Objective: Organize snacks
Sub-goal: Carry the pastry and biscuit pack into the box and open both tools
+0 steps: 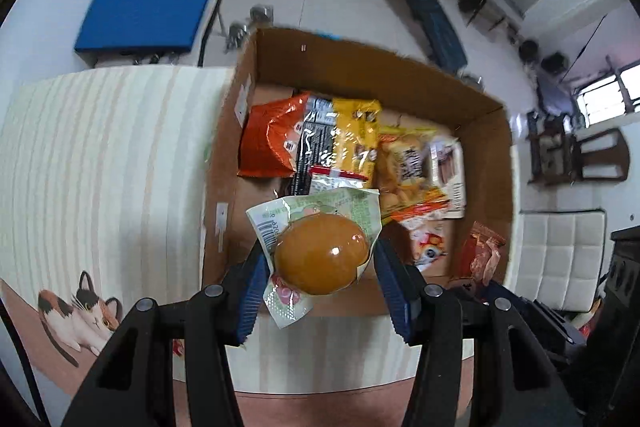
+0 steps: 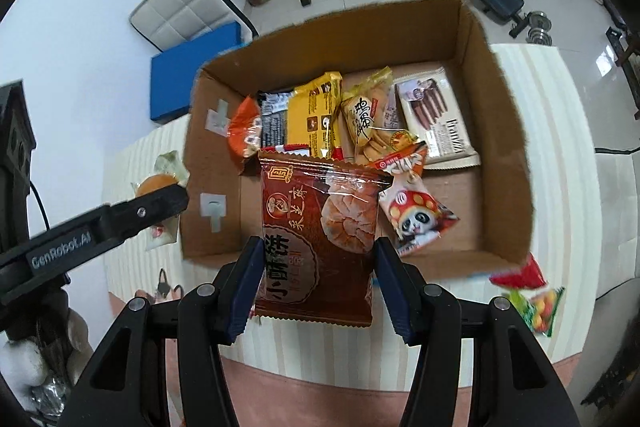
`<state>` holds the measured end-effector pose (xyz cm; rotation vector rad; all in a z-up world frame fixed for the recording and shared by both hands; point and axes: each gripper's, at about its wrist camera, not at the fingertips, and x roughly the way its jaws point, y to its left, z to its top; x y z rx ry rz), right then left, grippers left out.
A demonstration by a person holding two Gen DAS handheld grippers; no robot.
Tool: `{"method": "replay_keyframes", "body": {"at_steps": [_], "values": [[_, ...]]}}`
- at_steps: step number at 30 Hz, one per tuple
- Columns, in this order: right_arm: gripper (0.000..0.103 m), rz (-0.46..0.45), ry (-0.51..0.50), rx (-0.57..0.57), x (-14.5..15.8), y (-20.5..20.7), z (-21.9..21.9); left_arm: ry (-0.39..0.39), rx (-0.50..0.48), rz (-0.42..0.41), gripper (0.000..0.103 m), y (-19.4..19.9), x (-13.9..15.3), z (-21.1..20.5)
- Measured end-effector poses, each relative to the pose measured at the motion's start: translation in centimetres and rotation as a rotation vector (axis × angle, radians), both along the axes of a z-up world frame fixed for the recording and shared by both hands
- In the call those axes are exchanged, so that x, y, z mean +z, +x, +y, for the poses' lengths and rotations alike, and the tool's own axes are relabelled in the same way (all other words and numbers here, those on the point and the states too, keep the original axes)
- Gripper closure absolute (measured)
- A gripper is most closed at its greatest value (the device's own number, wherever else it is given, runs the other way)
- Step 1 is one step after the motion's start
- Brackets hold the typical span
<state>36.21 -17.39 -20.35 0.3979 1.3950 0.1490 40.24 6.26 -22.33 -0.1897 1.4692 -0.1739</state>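
Observation:
My left gripper [image 1: 320,263] is shut on a packaged brown egg [image 1: 320,257] and holds it over the near edge of the cardboard box [image 1: 372,63]. My right gripper [image 2: 318,263] is shut on a brown pastry packet [image 2: 320,227] and holds it above the near side of the box [image 2: 340,31]. The box holds several snack packets, among them an orange bag [image 1: 272,143], a yellow packet [image 1: 354,139] and a panda packet [image 2: 416,219]. The left gripper [image 2: 120,215] with the egg [image 2: 156,183] shows at the left of the right wrist view.
The box stands on a striped table cloth [image 1: 100,167] with a cat picture [image 1: 80,311]. A red and green candy packet [image 2: 528,295] lies on the table right of the box. Chairs, a blue cushion [image 1: 148,11] and gym equipment stand on the floor beyond.

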Motion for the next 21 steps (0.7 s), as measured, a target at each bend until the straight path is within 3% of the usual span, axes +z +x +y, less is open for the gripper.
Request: {"method": "replay_keyframes", "body": {"at_steps": [8, 18, 19, 20, 21], "values": [[0.044, 0.107, -0.032, 0.006, -5.1, 3.5, 0.8, 0.061, -0.058, 0.209, 0.053, 3.4, -6.2, -1.0], [0.043, 0.197, -0.063, 0.035, -8.4, 4.8, 1.7, 0.058, -0.069, 0.369, 0.051, 2.6, -11.0, -0.9], [0.041, 0.217, -0.066, 0.043, -8.7, 4.9, 1.8, 0.052, -0.062, 0.375, 0.051, 2.5, -11.2, -0.8], [0.029, 0.229, -0.073, 0.052, -8.9, 5.0, 1.9, 0.054, -0.060, 0.377, 0.050, 2.5, -11.3, -0.7], [0.014, 0.234, -0.079, 0.063, -9.0, 5.0, 1.9, 0.053, -0.066, 0.378, 0.043, 2.4, -11.3, -0.8]]}}
